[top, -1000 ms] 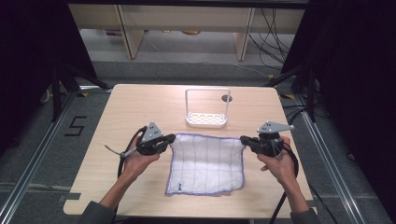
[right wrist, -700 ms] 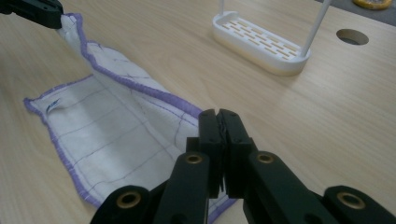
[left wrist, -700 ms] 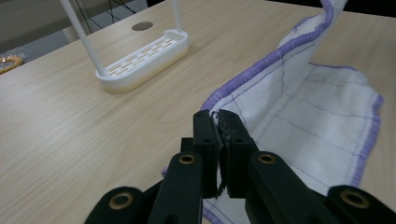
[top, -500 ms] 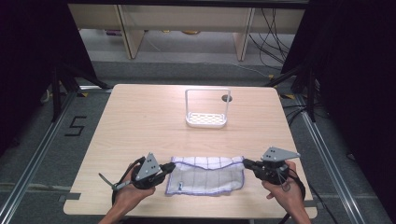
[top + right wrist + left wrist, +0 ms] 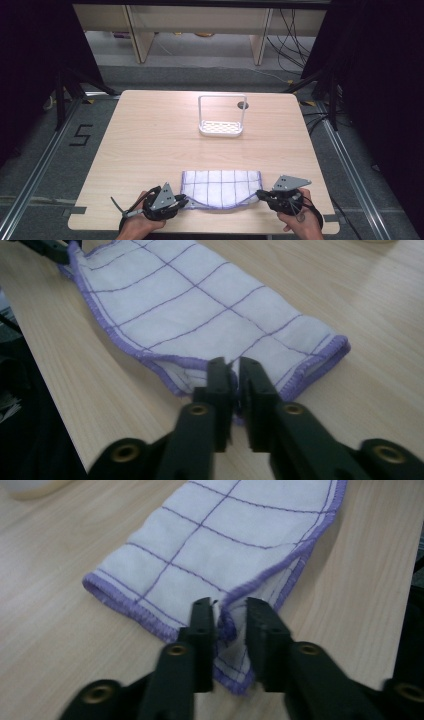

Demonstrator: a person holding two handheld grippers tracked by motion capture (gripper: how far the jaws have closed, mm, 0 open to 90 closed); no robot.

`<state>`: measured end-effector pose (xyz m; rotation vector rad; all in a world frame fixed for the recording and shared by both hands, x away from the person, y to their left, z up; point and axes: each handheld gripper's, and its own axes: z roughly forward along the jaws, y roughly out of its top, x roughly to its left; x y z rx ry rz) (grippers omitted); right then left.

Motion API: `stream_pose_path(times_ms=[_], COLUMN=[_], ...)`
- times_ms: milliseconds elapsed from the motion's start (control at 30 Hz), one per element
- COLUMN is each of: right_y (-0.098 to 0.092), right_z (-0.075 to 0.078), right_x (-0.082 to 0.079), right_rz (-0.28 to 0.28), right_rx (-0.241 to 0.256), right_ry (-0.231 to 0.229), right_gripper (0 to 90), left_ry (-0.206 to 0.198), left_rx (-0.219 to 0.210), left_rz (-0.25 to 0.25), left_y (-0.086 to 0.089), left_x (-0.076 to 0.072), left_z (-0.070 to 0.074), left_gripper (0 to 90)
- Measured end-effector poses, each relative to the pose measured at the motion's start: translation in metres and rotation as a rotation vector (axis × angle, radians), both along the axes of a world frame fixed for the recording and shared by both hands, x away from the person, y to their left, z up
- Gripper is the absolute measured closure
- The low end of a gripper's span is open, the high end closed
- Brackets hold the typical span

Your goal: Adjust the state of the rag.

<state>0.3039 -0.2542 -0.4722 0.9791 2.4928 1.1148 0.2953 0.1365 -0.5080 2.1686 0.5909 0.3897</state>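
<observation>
high view: left gripper (image 5: pixel 184 202) and right gripper (image 5: pixel 260 194) clamped on folded cloth (image 5: pixel 221 186) corners, cloth between them.

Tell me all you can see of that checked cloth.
The cloth is white, thin and woven-looking, crossed by fine purple grid lines and edged with a purple stitched hem. It lies folded in two on the wooden table near the person's edge, fold line on the far side, near edge sagging in a curve. The left gripper pinches its near left corner and the right gripper its near right corner, both layers between the jaws. Nothing else touches it.
</observation>
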Motion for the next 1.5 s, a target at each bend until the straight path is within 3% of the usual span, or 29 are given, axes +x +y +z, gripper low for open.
stream_pose_path(times_ms=[33, 67, 167, 233, 267, 367, 400, 467, 533, 667, 733, 800, 833, 867, 900, 967, 1033, 1100, 1233, 1333, 1367, 1500], right_y=[-0.001, -0.002, -0.011, -0.015, -0.015, -0.014, -0.012, -0.010, -0.011, -0.011, -0.008, -0.004, -0.002, 0.000, 0.003, 0.007, 0.009, 0.008, 0.008, 0.009, 0.009, 0.011], right_z=[-0.001, 0.000, 0.009, 0.016, 0.018, 0.020, 0.019, 0.013, 0.008, 0.000, 0.001, 0.000, -0.001, -0.003, -0.005, -0.012, -0.016, -0.020, -0.024, -0.026, -0.024, -0.019], right_x=[-0.002, -0.006, -0.004, 0.000, 0.003, 0.021, 0.026, 0.043, 0.055, 0.075, 0.079, 0.085, 0.087, 0.090, 0.090, 0.093, 0.092, 0.092, 0.090, 0.091, 0.090, 0.093], right_rz=[-0.010, -0.040, -0.061, -0.103, -0.130, -0.189, -0.222, -0.220, -0.229, -0.230, -0.238, -0.222, -0.212, -0.208, -0.214, -0.206, -0.202, -0.180, -0.189, -0.163, -0.154, -0.134], right_rx=[0.014, 0.033, 0.071, 0.125, 0.135, 0.061, 0.064, 0.053, 0.030, 0.005, 0.008, -0.004, 0.000, -0.018, -0.034, -0.046, -0.059, -0.090, -0.090, -0.061, -0.076, -0.083], right_ry=[-0.002, 0.035, -0.020, -0.010, -0.007, -0.026, 0.003, 0.020, 0.032, 0.060, 0.090, 0.072, 0.093, 0.065, 0.088, 0.080, 0.123, 0.121, 0.167, 0.155, 0.159, 0.129], right_gripper=[72.9, 70.1, 58.5, 53.0, 51.4, 48.7, 48.1, 47.0, 47.7, 48.0, 48.5, 49.1, 49.5, 50.0, 50.5, 51.5, 52.6, 55.9, 66.4, 80.3, 83.2, 85.6], left_ry=[0.004, 0.010, 0.008, -0.002, -0.014, -0.003, 0.006, 0.054, 0.090, 0.145, 0.156, 0.163, 0.165, 0.159, 0.163, 0.144, 0.130, 0.131, 0.132, 0.126, 0.128, 0.131], left_rx=[-0.008, -0.059, -0.139, -0.174, -0.170, -0.130, -0.129, -0.099, -0.094, -0.070, -0.063, -0.038, -0.032, -0.022, -0.008, 0.019, 0.034, 0.037, 0.022, 0.027, 0.026, 0.015], left_rz=[0.007, 0.004, 0.019, 0.040, 0.058, 0.125, 0.136, 0.128, 0.157, 0.162, 0.151, 0.137, 0.135, 0.133, 0.120, 0.089, 0.080, 0.055, 0.027, 0.012, 0.014, 0.017], left_y=[0.003, 0.004, 0.013, 0.019, 0.020, 0.017, 0.016, 0.012, 0.009, 0.004, 0.001, -0.005, -0.008, -0.010, -0.011, -0.012, -0.014, -0.014, -0.014, -0.014, -0.014, -0.011], left_x=[-0.001, -0.003, -0.007, -0.003, 0.003, 0.032, 0.043, 0.064, 0.078, 0.093, 0.097, 0.099, 0.100, 0.100, 0.100, 0.098, 0.097, 0.096, 0.093, 0.092, 0.091, 0.087], left_z=[0.002, 0.003, 0.017, 0.027, 0.032, 0.037, 0.036, 0.030, 0.022, 0.009, 0.005, 0.002, -0.001, -0.002, -0.003, -0.005, -0.005, -0.005, -0.006, -0.006, -0.006, -0.005], left_gripper=[60.3, 55.7, 44.5, 41.0, 40.6, 39.7, 39.8, 39.2, 39.1, 37.9, 38.1, 38.2, 38.6, 38.9, 39.8, 46.0, 51.5, 57.5, 71.4, 77.4, 78.7, 81.1])
